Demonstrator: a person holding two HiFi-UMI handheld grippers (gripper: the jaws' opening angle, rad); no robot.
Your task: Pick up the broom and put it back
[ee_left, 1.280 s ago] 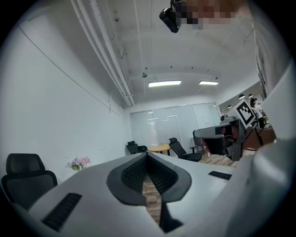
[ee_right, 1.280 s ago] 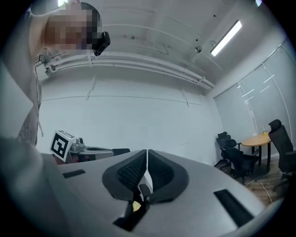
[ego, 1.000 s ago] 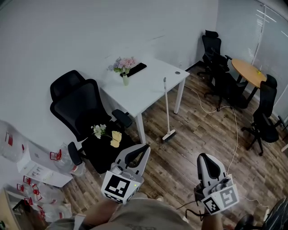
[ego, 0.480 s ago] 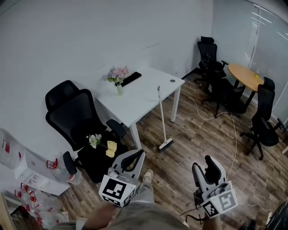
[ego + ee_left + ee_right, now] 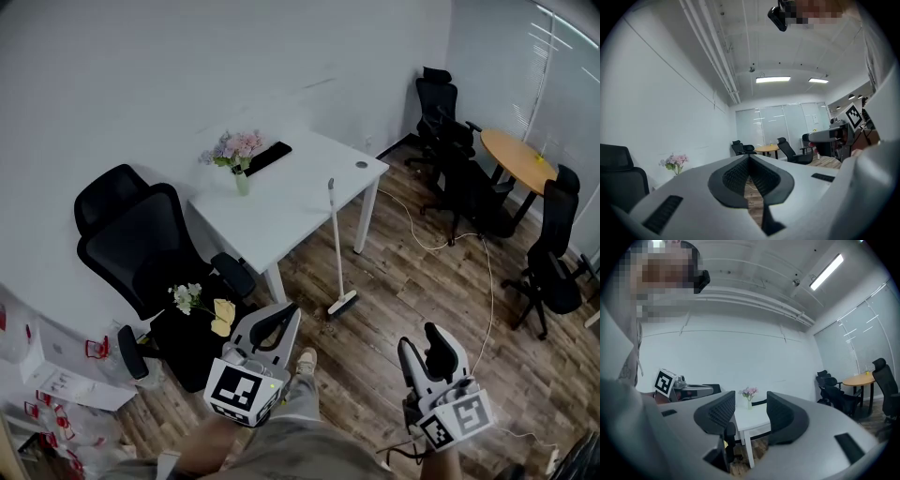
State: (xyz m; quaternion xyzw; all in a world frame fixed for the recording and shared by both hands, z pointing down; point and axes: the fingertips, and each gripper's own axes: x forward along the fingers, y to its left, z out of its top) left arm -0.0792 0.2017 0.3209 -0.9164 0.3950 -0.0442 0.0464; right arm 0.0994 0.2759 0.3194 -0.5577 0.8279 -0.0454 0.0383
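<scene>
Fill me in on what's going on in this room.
A person stands in an office with a claw in each hand, and neither claw is touching anything. The broom has not been picked up yet: it leans against the edge of the white table ahead, its head on the wood floor. The left claw is shut and holds nothing. The right claw is open and also empty. Both are held low in front of the person, well short of the broom.
</scene>
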